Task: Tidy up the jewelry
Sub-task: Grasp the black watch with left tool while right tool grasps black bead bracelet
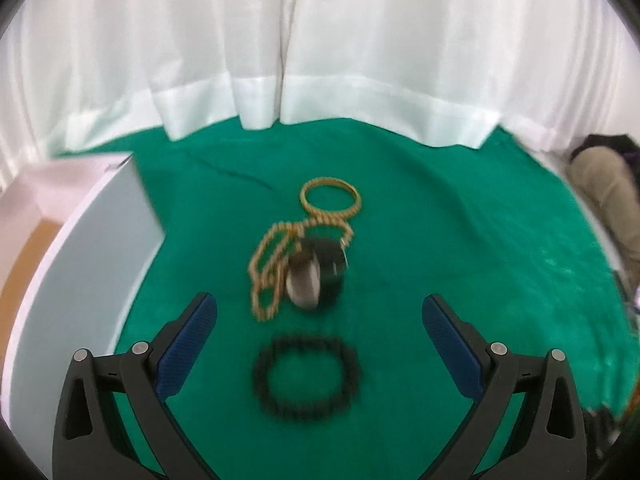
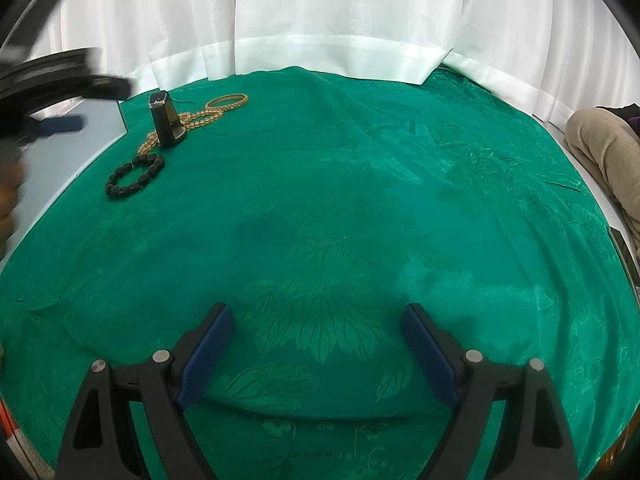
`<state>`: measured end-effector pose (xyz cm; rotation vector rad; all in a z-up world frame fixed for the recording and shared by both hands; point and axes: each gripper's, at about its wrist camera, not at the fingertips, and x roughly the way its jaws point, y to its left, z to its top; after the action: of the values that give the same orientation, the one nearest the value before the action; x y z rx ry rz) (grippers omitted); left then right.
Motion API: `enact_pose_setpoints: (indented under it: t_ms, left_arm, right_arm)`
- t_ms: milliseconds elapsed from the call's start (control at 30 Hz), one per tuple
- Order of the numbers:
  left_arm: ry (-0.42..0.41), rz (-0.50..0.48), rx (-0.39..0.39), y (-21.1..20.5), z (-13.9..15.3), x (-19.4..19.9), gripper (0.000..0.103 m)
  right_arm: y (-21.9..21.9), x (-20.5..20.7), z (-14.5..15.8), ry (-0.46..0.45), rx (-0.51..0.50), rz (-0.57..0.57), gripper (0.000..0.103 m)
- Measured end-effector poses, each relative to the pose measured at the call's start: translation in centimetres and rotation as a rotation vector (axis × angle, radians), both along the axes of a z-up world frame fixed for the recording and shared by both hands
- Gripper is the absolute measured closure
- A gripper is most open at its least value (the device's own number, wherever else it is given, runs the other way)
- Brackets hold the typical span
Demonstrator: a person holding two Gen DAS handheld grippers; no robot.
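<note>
Four pieces of jewelry lie together on the green cloth (image 2: 340, 220), near its far left corner. We see a black bead bracelet (image 1: 306, 374) nearest our left gripper (image 1: 320, 312), flat on the cloth and apart from the rest. Just beyond it a dark watch (image 1: 320, 276) stands on its edge, its face tilted toward us. A string of amber beads (image 1: 272, 268) lies in loops at the watch's left side and runs behind it, touching it. Farthest back, a gold bangle (image 1: 330, 200) lies flat, touching the beads.

Our left gripper is wide open with nothing between its blue pads, and it hangs above the cloth just short of the black bracelet. The left wrist view is blurred. From the right wrist view that gripper (image 2: 60, 112) appears as a dark smear at the left edge, over a pale grey box (image 2: 64, 152) that sits at the cloth's left edge, just beside the jewelry.

Our right gripper (image 2: 318, 320) is also wide open and empty, over the near middle of the cloth, well apart from the jewelry. White curtains (image 2: 340, 12) hang along the far edge. At the far right edge lies someone's leg in tan trousers (image 2: 600, 152).
</note>
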<state>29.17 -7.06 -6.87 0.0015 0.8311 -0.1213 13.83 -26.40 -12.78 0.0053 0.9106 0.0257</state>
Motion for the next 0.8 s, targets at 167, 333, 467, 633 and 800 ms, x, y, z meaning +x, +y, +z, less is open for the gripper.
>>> enact_pose_setpoints:
  t_ms: [167,333,467,633,800]
  left_arm:
    - [0.024,-0.001,0.017,-0.9,-1.7,3.6,0.064]
    - [0.016,-0.018,-0.03,0.6,-0.3,2.4,0.085]
    - [-0.017,-0.031,-0.077,1.9,2.5,-0.8,0.085]
    - [0.003,-0.039,-0.132,4.3,5.3,-5.1,0.085]
    - [0.076,-0.013,-0.175,7.3,5.0,-10.2,0.085]
  right_arm:
    - [0.0,0.0,0.0,0.0,0.0,0.0,0.014]
    - [0.0,0.0,0.0,0.0,-0.001,0.0,0.014]
    - [0.0,-0.1,0.0,-0.001,-0.001,0.0,0.014]
    - [0.0,-0.1,0.0,-0.001,-0.001,0.0,0.014]
    - [0.0,0.0,0.0,-0.001,-0.001,0.001,0.014]
